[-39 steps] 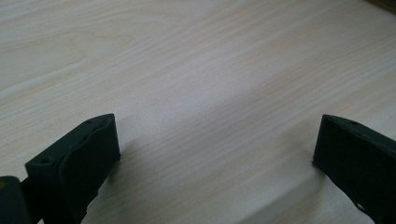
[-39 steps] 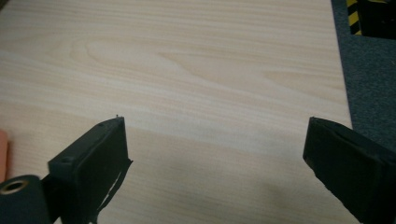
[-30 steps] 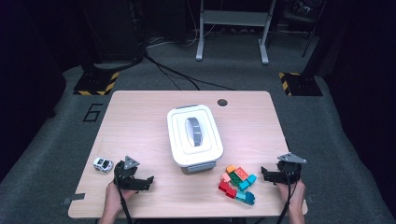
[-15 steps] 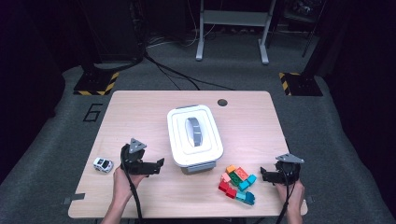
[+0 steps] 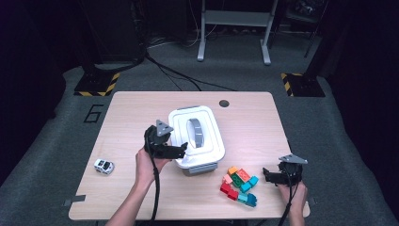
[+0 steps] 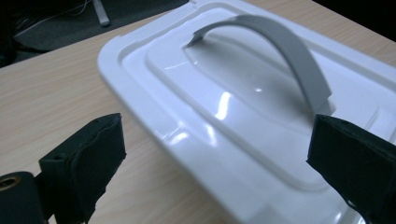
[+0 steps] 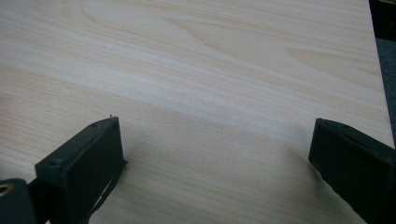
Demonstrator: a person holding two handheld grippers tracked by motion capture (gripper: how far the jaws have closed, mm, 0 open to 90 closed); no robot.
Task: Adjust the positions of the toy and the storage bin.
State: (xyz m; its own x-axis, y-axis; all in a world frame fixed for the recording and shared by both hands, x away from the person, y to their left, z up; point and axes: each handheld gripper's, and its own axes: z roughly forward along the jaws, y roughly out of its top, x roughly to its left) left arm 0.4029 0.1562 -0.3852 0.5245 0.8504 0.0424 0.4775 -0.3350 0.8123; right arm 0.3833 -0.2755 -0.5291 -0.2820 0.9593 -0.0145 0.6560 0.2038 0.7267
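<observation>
High view shows the left tool (image 5: 182, 149), jaws apart and just narrowing on nothing, at the left edge of the white lidded box (image 5: 207, 155) mid-surface, whose grey handle (image 5: 196, 133) runs front-to-back just beyond, nearer this hand.

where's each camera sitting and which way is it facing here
High view: fixed above the person's side, facing forward and down on the table; both forearms, left gripper and right gripper show.
Left gripper view: rides the left gripper, looking between its open jaws at the white lidded box.
Right gripper view: rides the right gripper, facing bare tabletop between open jaws.
Shared: high and left gripper views both show the box's grey handle.
</observation>
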